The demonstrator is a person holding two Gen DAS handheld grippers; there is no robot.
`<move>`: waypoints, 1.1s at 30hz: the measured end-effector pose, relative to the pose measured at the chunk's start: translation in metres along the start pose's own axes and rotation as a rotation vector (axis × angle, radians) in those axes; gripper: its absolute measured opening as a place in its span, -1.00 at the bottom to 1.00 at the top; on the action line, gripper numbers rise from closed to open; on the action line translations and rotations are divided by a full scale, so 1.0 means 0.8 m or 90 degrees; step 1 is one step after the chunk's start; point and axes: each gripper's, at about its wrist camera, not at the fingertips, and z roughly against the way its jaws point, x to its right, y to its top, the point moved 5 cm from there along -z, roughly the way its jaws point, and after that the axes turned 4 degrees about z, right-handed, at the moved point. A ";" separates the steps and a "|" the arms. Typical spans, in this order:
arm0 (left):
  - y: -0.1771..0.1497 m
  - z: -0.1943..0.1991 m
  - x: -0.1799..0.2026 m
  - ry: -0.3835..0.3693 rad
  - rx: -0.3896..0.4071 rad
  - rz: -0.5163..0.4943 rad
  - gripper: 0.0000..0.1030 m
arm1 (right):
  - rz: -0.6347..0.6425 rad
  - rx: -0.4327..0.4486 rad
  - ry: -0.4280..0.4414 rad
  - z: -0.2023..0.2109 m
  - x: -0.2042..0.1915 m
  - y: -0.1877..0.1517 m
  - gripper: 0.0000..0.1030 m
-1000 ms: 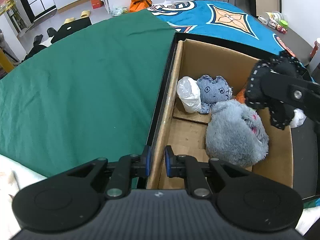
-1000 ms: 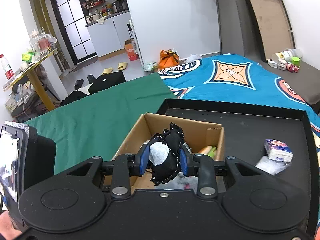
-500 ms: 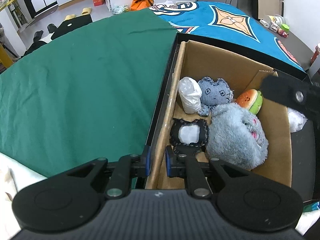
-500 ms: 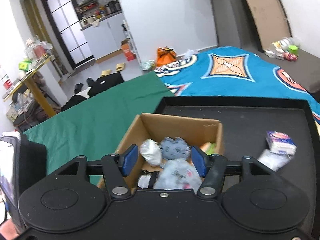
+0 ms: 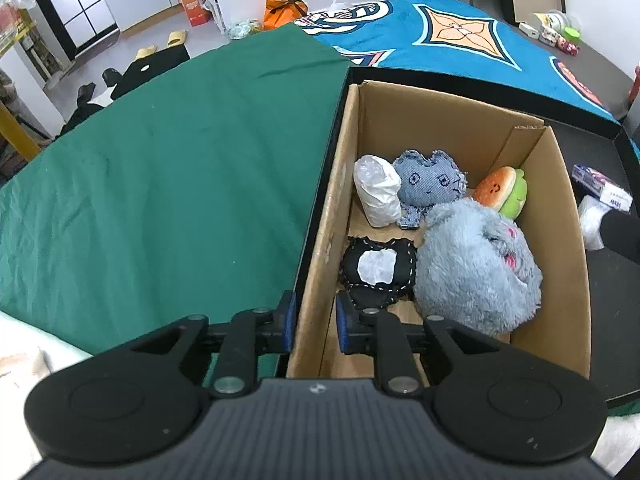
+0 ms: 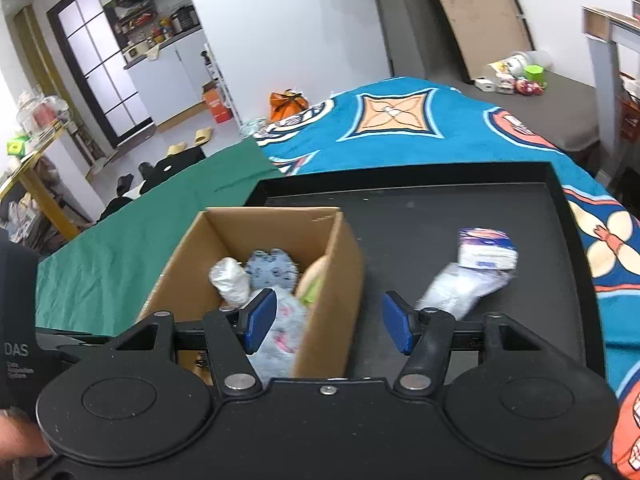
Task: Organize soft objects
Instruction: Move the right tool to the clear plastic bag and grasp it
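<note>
Five soft items lie inside the cardboard box [image 5: 564,208]; two packets [image 6: 468,272] remain beside it. Right gripper [image 6: 328,320] gapes empty; left gripper [image 5: 314,326] straddles the box wall, jaws opening.

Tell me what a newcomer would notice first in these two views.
The cardboard box on the black tray draws the eye, packed with soft toys: a fluffy grey plush at its right, a denim toy and burger toy behind, a black patch toy nearest the left gripper. That gripper straddles the box's left wall, jaws opening. On the tray beside the box lie a tissue pack and a white packet, ahead of the open right gripper.
</note>
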 end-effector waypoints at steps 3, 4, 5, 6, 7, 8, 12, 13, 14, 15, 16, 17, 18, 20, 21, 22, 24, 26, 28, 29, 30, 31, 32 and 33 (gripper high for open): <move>-0.001 0.001 0.004 0.006 0.002 -0.011 -0.50 | -0.010 0.002 -0.008 0.002 0.015 -0.003 0.17; -0.001 0.001 0.005 0.009 0.002 -0.016 -0.47 | -0.011 0.003 -0.012 0.002 0.019 -0.005 0.18; -0.002 0.002 0.007 0.012 0.004 -0.020 -0.43 | -0.013 0.003 -0.014 0.002 0.024 -0.006 0.22; -0.002 0.003 0.008 0.015 0.005 -0.025 -0.38 | -0.017 0.003 -0.016 0.003 0.029 -0.006 0.24; -0.002 0.004 0.009 0.019 0.007 -0.029 -0.35 | -0.021 0.005 -0.019 0.003 0.033 -0.007 0.26; -0.002 0.005 0.011 0.023 0.010 -0.035 -0.31 | -0.025 0.007 -0.022 0.004 0.038 -0.008 0.29; -0.002 0.008 0.016 0.034 0.018 -0.049 -0.22 | -0.037 0.011 -0.032 0.003 0.054 -0.011 0.39; -0.002 0.008 0.018 0.038 0.020 -0.053 -0.22 | -0.040 0.011 -0.035 0.003 0.057 -0.011 0.41; -0.003 0.008 0.019 0.043 0.020 -0.057 -0.21 | -0.041 0.011 -0.037 0.002 0.060 -0.012 0.45; -0.003 0.007 0.020 0.047 0.019 -0.060 -0.19 | -0.044 0.011 -0.039 0.001 0.062 -0.012 0.45; -0.003 0.006 0.021 0.052 0.017 -0.064 -0.19 | -0.047 0.011 -0.042 0.000 0.065 -0.012 0.45; -0.004 0.006 0.022 0.056 0.016 -0.068 -0.17 | -0.051 0.012 -0.045 -0.001 0.068 -0.012 0.45; -0.004 0.005 0.024 0.060 0.015 -0.071 -0.11 | -0.055 0.014 -0.046 -0.002 0.072 -0.012 0.45; -0.004 0.004 0.026 0.068 0.014 -0.079 0.03 | -0.065 0.016 -0.047 -0.004 0.078 -0.012 0.45; -0.004 0.004 0.027 0.071 0.016 -0.081 0.07 | -0.071 0.016 -0.048 -0.006 0.081 -0.011 0.45; -0.004 0.005 0.028 0.073 0.018 -0.085 0.08 | -0.079 0.016 -0.049 -0.007 0.085 -0.012 0.45; -0.005 0.005 0.031 0.078 0.019 -0.092 0.08 | -0.095 0.016 -0.050 -0.010 0.092 -0.012 0.45; -0.006 0.005 0.033 0.082 0.019 -0.100 0.08 | -0.111 0.016 -0.051 -0.013 0.100 -0.012 0.45; -0.006 0.004 0.036 0.087 0.018 -0.108 0.08 | -0.130 0.014 -0.051 -0.018 0.107 -0.010 0.45; -0.006 0.003 0.037 0.090 0.018 -0.112 0.08 | -0.138 0.013 -0.051 -0.020 0.110 -0.010 0.45; -0.006 0.003 0.039 0.093 0.018 -0.115 0.09 | -0.147 0.012 -0.050 -0.023 0.114 -0.009 0.45; -0.006 0.003 0.039 0.096 0.020 -0.118 0.09 | -0.159 0.011 -0.049 -0.026 0.117 -0.008 0.45; -0.006 0.003 0.040 0.098 0.022 -0.119 0.08 | -0.167 0.009 -0.048 -0.030 0.120 -0.008 0.45; -0.005 0.003 0.040 0.099 0.024 -0.119 0.08 | -0.177 0.006 -0.048 -0.034 0.122 -0.007 0.42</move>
